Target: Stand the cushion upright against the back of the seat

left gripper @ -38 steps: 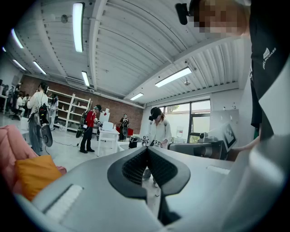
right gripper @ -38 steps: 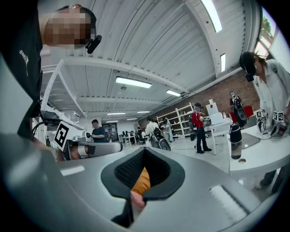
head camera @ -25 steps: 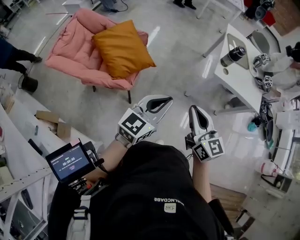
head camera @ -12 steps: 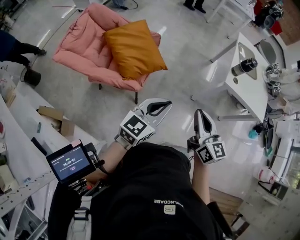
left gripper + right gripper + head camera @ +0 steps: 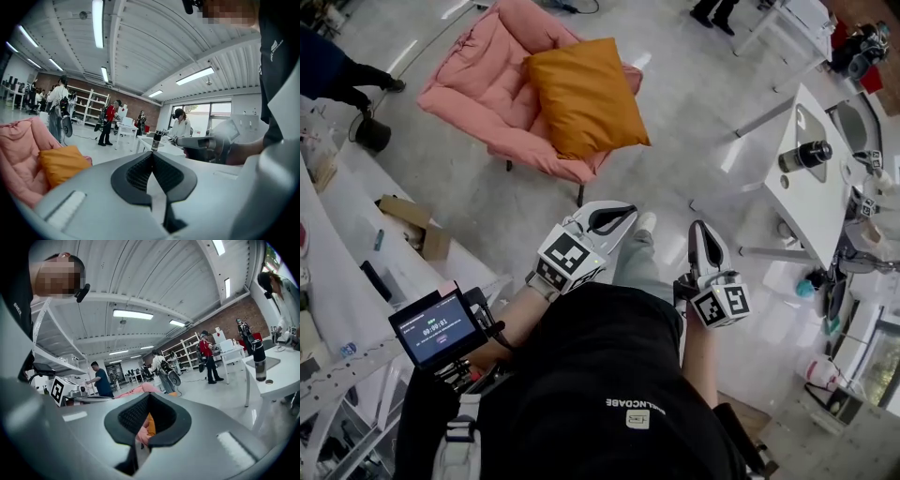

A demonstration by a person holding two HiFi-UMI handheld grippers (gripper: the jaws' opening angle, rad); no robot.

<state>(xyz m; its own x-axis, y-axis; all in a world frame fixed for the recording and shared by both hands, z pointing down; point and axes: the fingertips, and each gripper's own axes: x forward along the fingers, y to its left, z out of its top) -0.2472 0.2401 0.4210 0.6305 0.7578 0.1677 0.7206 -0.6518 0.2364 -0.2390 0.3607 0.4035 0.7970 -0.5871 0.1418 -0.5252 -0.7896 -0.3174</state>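
An orange cushion (image 5: 586, 97) lies flat on the seat of a pink padded armchair (image 5: 492, 84) at the top of the head view, its corner hanging over the front edge. Both grippers are held close to my body, well short of the chair. My left gripper (image 5: 625, 212) is shut and empty, pointing toward the chair. My right gripper (image 5: 702, 230) is shut and empty too, to its right. The left gripper view has the cushion (image 5: 62, 163) and chair (image 5: 18, 154) at its left; in the right gripper view the cushion (image 5: 150, 424) peeps between the jaws.
A white table (image 5: 814, 169) with a dark bottle (image 5: 806, 155) stands to the right. A cardboard box (image 5: 414, 225) and white shelving (image 5: 337, 281) lie to the left. Several people stand in the room beyond the chair. Grey floor (image 5: 694, 112) separates me from the chair.
I have walked closer to the chair, which has shifted down and right in the head view. Both grippers kept their pose before me and stayed shut.
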